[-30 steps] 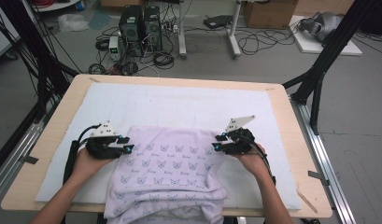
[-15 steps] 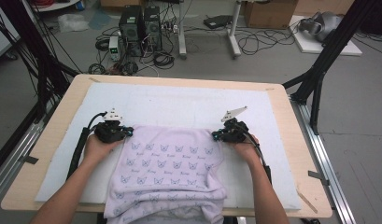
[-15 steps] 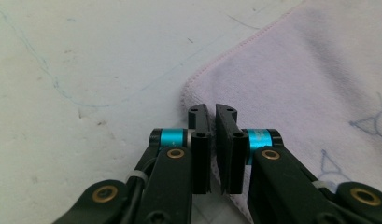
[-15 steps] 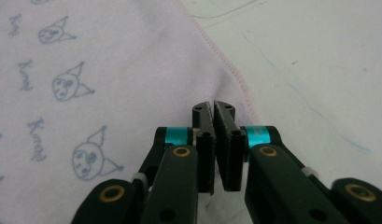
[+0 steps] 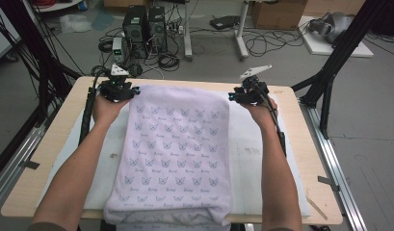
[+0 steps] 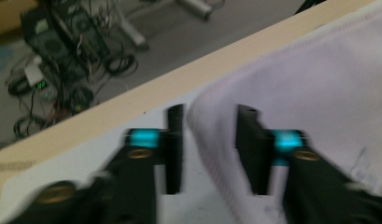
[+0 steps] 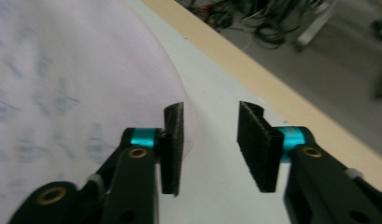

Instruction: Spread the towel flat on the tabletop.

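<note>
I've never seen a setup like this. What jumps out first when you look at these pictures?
A pale lilac cloth printed with small butterflies lies spread down the middle of the white-covered table, its near end hanging over the edge. At its far corners sit the left gripper and the right gripper, each held in a hand, both with jaws apart. Behind the table, computer towers stand among tangled cables on the floor.

The table (image 5: 324, 192) has a light wooden top with rounded corners. A white mat (image 5: 252, 159) lies flat on it and covers most of the top; bare wood shows as a border around the mat. A pale lilac cloth (image 5: 177, 154) with small butterfly prints lies spread on the mat. Its far edge is near the far edge of the table, and its near end hangs over the near edge.
</note>
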`<state>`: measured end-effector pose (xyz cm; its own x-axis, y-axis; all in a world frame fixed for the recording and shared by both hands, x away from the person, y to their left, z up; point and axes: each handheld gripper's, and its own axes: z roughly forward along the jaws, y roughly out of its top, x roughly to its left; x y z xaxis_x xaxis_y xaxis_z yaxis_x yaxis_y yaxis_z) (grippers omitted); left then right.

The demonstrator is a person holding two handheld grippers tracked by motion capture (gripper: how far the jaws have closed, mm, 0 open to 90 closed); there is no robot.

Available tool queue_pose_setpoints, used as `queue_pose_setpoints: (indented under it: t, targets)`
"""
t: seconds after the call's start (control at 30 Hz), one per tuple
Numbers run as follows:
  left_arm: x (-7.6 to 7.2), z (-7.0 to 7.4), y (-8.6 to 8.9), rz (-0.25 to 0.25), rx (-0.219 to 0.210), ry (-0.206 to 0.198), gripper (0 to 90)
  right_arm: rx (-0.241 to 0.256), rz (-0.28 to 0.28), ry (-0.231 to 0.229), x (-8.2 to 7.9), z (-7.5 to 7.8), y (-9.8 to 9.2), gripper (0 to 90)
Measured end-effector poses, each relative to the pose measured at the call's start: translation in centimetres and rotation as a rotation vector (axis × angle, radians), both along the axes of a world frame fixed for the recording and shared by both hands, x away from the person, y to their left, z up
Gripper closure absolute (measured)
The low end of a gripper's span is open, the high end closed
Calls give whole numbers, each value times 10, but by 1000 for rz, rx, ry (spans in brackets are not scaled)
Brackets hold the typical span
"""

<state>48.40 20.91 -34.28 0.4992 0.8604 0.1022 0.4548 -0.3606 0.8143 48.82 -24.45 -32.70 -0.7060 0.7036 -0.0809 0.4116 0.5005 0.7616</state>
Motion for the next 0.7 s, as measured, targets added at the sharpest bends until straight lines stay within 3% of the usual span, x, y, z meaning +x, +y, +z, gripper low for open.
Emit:
queue_pose_setpoints:
  t: [0.13,0.23,0.27,0.33,0.43,0.53,0.6,0.7]
  targets:
    - [-13,-22,6,-64,-17,40,566,-34,56,36,-10,-16,6,556]
    - [-27,-36,15,-106,-25,67,548,-11,88,64,-26,-30,8,523]
    - [-35,-39,18,-120,-30,69,543,-8,101,98,-30,-33,10,515]
    - [-47,-43,22,-142,-38,67,526,11,125,74,-50,-39,11,527]
    - [-69,-51,25,-188,-25,80,505,43,161,76,-75,-47,13,526]
    - [-83,-63,25,-222,-9,91,505,9,189,54,-95,-58,14,530]
    - [-82,-69,24,-219,12,120,506,-29,165,48,-92,-64,10,541]
    - [-80,-74,21,-230,-24,130,530,20,101,35,-73,-66,4,596]
